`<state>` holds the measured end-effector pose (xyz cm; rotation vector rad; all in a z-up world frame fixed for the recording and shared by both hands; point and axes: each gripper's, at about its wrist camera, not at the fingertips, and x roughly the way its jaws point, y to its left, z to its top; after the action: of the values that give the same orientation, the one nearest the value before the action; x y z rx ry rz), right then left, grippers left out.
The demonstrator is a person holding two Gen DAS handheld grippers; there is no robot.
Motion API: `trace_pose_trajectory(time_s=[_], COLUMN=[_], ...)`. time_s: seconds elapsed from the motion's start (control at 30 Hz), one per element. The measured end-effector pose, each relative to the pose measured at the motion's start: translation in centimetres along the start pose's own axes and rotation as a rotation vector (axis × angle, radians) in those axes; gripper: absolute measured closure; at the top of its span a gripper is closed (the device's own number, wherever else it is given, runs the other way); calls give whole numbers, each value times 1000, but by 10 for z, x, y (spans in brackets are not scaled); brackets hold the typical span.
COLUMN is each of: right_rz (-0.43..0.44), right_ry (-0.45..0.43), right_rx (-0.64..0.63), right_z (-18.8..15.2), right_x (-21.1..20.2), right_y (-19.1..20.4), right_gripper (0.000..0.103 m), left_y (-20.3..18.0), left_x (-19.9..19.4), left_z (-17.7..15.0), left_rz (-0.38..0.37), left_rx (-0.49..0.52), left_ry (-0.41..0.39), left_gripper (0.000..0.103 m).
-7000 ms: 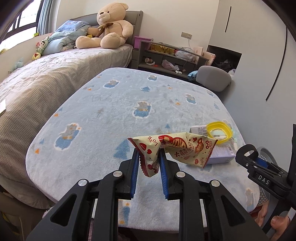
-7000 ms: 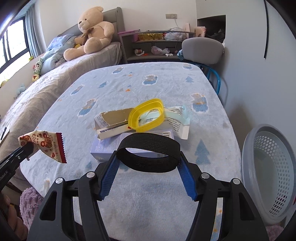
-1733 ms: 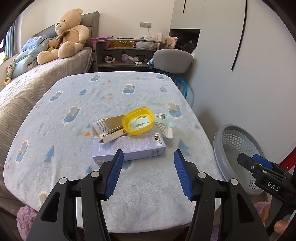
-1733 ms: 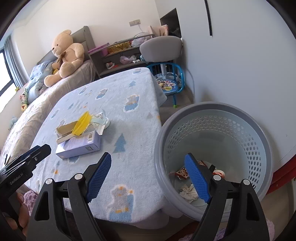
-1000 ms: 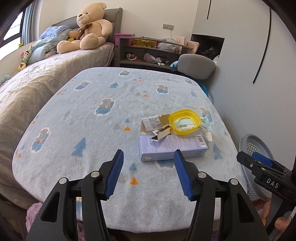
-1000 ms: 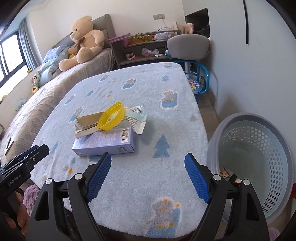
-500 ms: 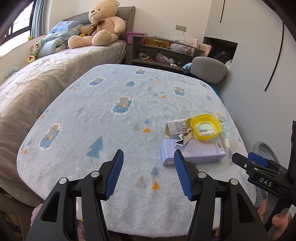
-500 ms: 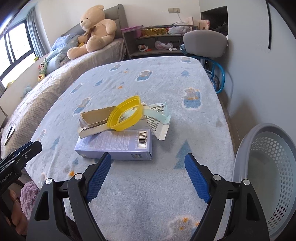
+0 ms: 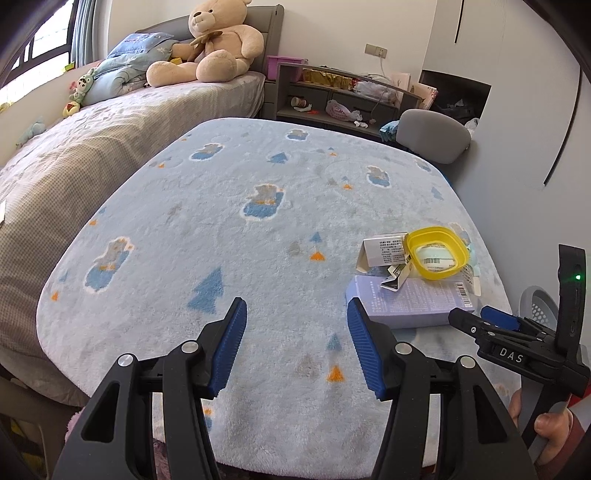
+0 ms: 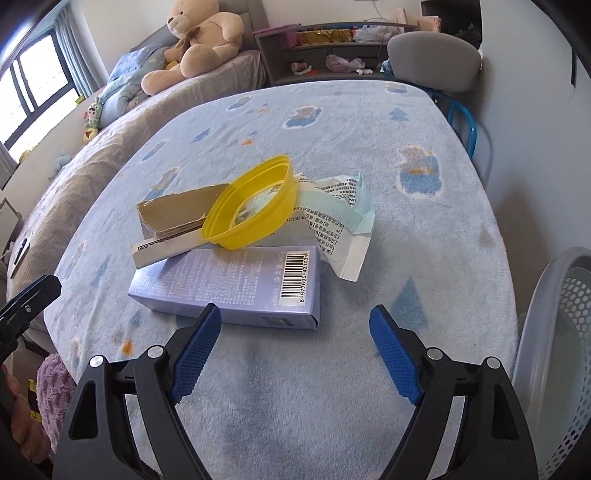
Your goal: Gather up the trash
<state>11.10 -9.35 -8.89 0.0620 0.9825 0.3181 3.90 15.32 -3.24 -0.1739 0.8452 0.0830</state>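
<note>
A table covered by a fluffy pale-blue blanket printed with bears and small trees fills the foreground. Beside it stands a bed with a grey checked cover, a large tan teddy bear propped against its grey headboard. A low grey open shelf unit runs along the white wall, with a grey padded chair back in front. Daylight enters through a dark-framed window.

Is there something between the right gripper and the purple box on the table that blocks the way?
Nothing visible does. The right gripper is open and empty, and only bare blanket lies between it and the purple box. The yellow lid and torn packaging rest behind the box.
</note>
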Motion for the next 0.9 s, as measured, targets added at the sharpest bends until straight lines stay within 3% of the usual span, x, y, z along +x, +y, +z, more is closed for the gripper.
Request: trace_pose_trajectory(time_s=[0.9], right_rz=[84], right_ry=[15], right_rx=[-68], right_z=[5], right_x=[8], right_y=[32], right_gripper=[20], left_y=[23], left_x=[-4], left_z=[1], left_rz=[33], left_rx=[-38], left_ry=[-10], left_gripper=[48])
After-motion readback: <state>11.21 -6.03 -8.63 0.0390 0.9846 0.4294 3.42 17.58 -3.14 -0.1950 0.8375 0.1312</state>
